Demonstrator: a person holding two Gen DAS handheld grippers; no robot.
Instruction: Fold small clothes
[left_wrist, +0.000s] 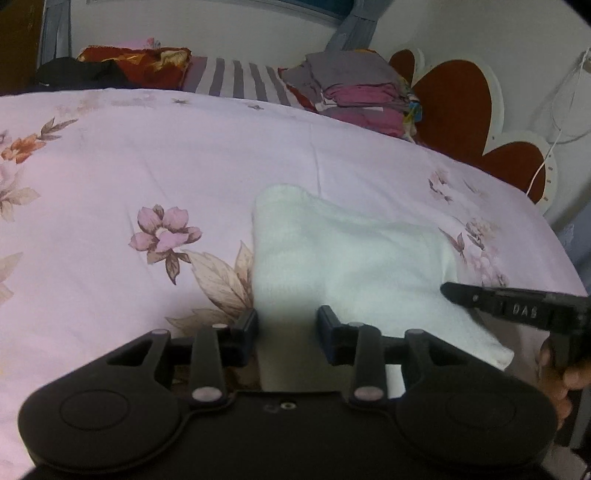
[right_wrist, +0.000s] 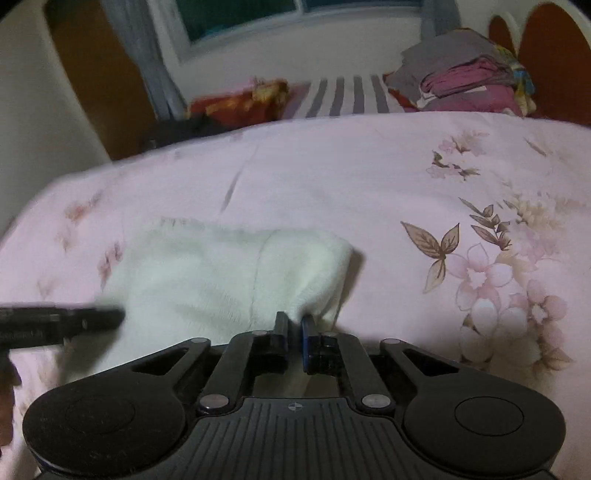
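A small white knit garment (left_wrist: 343, 258) lies on the pink floral bedsheet (left_wrist: 166, 166). My left gripper (left_wrist: 287, 325) is open, its fingers on either side of the garment's near left edge. My right gripper (right_wrist: 295, 325) is shut on the garment's near right corner (right_wrist: 306, 295), which is pulled up into a pinch. The garment (right_wrist: 207, 273) spreads to the left in the right wrist view. The right gripper shows at the right edge of the left wrist view (left_wrist: 517, 306), and the left gripper at the left edge of the right wrist view (right_wrist: 62, 321).
A stack of folded grey and magenta clothes (left_wrist: 362, 92) sits at the far right of the bed, next to a striped pillow (left_wrist: 240, 79) and a red floral cushion (left_wrist: 144, 64). A red and white headboard (left_wrist: 454, 99) stands to the right.
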